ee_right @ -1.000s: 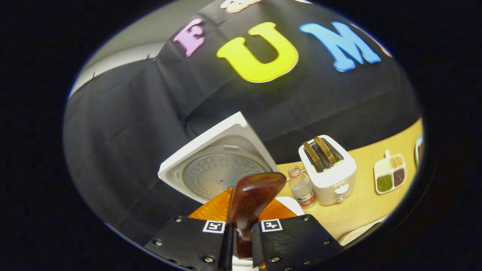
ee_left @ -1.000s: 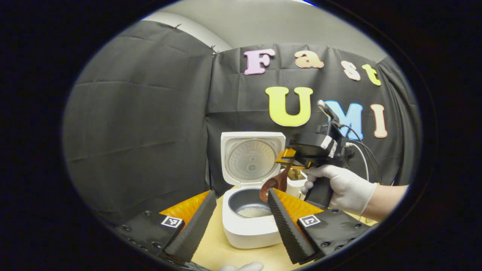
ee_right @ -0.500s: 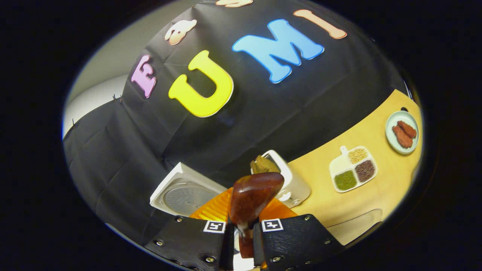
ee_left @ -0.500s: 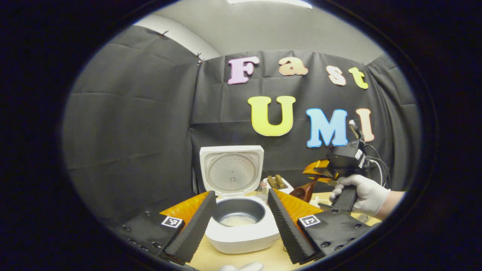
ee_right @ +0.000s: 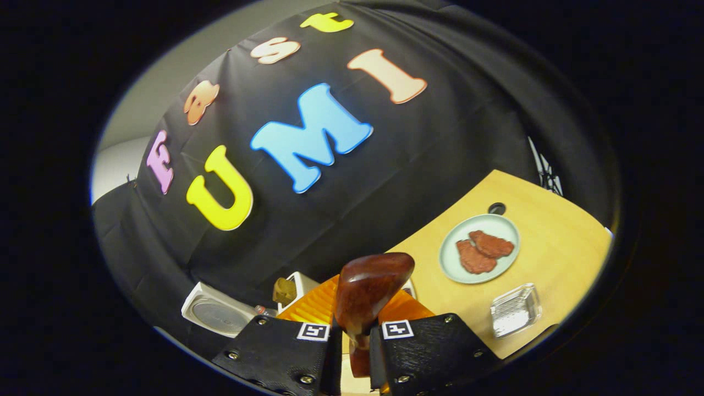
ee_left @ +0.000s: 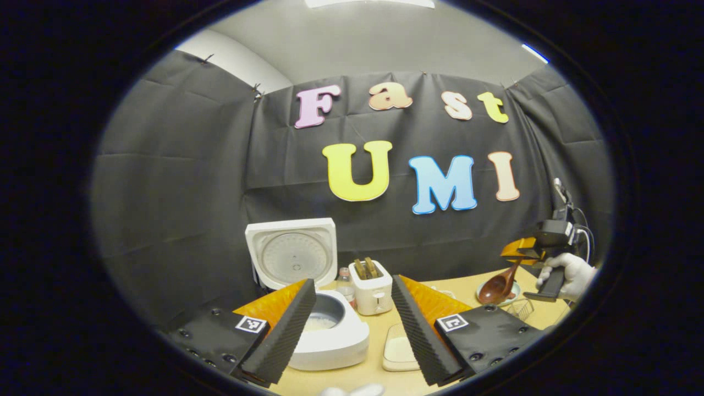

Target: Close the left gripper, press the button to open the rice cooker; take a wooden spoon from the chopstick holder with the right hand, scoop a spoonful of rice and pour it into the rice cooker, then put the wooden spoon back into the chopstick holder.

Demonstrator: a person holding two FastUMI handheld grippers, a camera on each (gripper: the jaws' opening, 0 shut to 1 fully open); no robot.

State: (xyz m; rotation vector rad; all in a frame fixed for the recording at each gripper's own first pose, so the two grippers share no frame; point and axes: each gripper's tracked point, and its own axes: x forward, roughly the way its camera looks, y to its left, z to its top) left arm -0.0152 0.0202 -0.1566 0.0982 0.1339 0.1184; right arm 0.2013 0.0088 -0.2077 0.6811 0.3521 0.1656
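Right gripper point(ee_right: 352, 352) pinches the wooden spoon point(ee_right: 368, 291) above the table's right side; left gripper point(ee_left: 352, 324) hangs spread near the open rice cooker point(ee_left: 324, 330). Keep the spoon upright and lower it squarely into the chopstick holder, which I cannot make out.

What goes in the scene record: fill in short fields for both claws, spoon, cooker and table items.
left claw: open, holding nothing
right claw: shut on wooden spoon
spoon bowl: faces away from camera; contents cannot tell
rice cooker: lid up, rice inside
toaster: beside cooker
plate: two brown pieces on it
clear tray: near plate
table: wooden
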